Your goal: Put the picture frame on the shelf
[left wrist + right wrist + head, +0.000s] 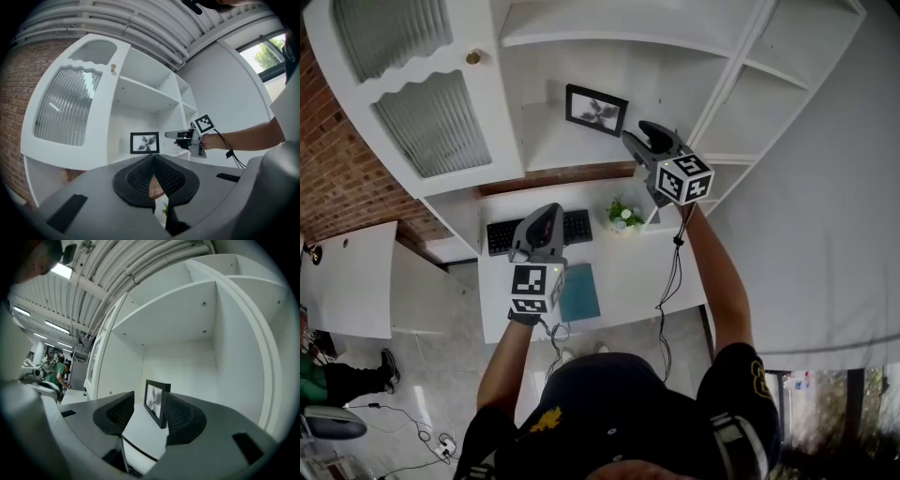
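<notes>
The black picture frame stands upright on the white shelf, with a dark plant picture in it. My right gripper hovers level just right of the frame, open and holding nothing. In the right gripper view the frame shows beyond the spread jaws of that gripper, apart from both pads. My left gripper hangs lower, over the desk, with its tips together and nothing in it. From the left gripper view I see the frame and the right gripper beside it.
A cabinet door with ribbed glass stands open left of the shelf. On the desk below lie a keyboard, a small potted plant and a teal notebook. More shelf compartments lie to the right.
</notes>
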The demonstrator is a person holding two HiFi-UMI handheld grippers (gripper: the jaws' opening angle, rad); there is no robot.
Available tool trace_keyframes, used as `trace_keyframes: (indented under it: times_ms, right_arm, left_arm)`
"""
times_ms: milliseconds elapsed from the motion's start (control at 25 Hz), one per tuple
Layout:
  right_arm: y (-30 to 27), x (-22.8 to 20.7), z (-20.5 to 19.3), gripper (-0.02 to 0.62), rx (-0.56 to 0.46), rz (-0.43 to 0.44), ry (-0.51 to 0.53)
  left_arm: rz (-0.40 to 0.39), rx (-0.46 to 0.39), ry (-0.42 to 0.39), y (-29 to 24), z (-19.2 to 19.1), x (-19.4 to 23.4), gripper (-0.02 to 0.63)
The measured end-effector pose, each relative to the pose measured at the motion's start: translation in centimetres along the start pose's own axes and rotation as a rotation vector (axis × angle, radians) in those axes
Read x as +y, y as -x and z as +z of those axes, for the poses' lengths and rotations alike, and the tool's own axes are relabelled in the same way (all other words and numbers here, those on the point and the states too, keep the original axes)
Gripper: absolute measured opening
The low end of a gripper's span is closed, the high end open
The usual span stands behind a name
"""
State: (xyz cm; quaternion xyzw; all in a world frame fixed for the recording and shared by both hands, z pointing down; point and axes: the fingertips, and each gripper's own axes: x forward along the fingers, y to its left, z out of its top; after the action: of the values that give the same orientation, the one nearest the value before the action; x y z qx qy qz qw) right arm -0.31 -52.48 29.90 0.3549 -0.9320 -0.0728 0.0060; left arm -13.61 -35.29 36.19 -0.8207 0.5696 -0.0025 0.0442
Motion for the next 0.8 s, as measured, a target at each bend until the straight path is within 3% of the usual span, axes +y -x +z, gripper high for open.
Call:
trace_keyframes:
  times_ms: [480,800]
  right_arm:
    - [6.4,5.5,1.4,0.153,-0.113,-0.028,-0.013]
    - [10.5,6.1,1.2,0.129,-0.153,-0.093,-0.04]
  left_arm:
    - [0.02,0.006,0.02,0.3,-1.0,0.7,0.018]
    - [0.034,0.01,0.029,1.2,-1.4,0.8,0.018]
